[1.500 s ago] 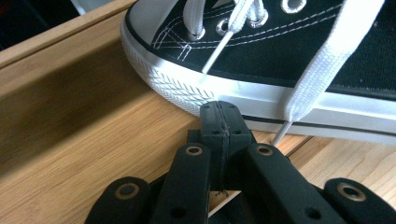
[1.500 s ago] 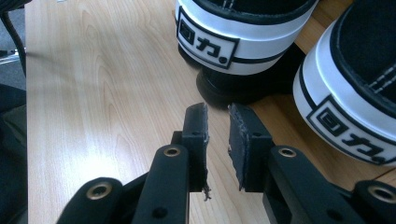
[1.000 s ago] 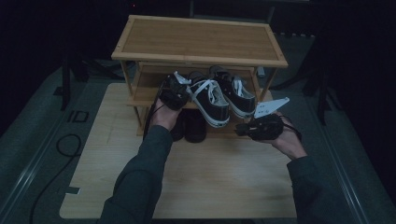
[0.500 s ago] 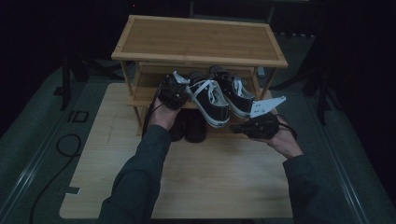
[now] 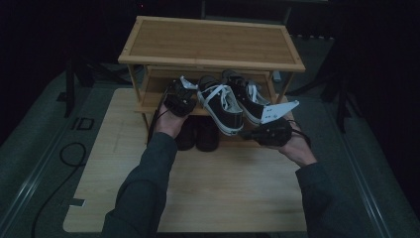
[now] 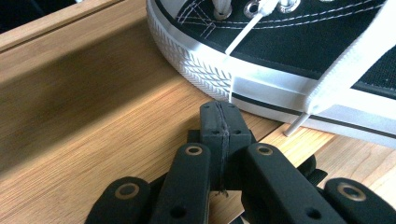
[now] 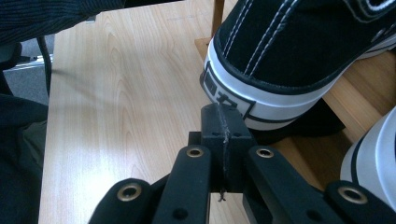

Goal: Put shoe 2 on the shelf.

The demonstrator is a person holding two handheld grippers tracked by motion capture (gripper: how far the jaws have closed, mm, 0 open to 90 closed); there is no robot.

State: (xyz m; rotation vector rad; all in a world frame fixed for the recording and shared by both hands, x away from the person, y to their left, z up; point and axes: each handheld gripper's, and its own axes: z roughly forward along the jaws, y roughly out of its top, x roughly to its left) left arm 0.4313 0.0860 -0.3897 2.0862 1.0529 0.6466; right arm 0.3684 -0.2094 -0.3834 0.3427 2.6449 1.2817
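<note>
The letters "ID" (image 5: 82,123) stand in dark print on the grey floor mat (image 5: 44,148), well off to the left of the left claw (image 5: 185,94). The heel patch (image 7: 227,94) on the black sneaker (image 7: 299,51), just beyond the right claw (image 7: 223,116), is too blurred to read.

We see a bamboo shoe rack (image 5: 213,42) standing at the far end of a pale wooden table (image 5: 208,183), its top board bare. A pair of dark shoes (image 5: 197,135) sits tucked under the rack's middle shelf, side by side on the lowest level. Off the table's left edge a black cable (image 5: 67,158) loops over the grey floor (image 5: 29,148), and a small grey tab (image 5: 76,202) lies near the table's near left corner.
</note>
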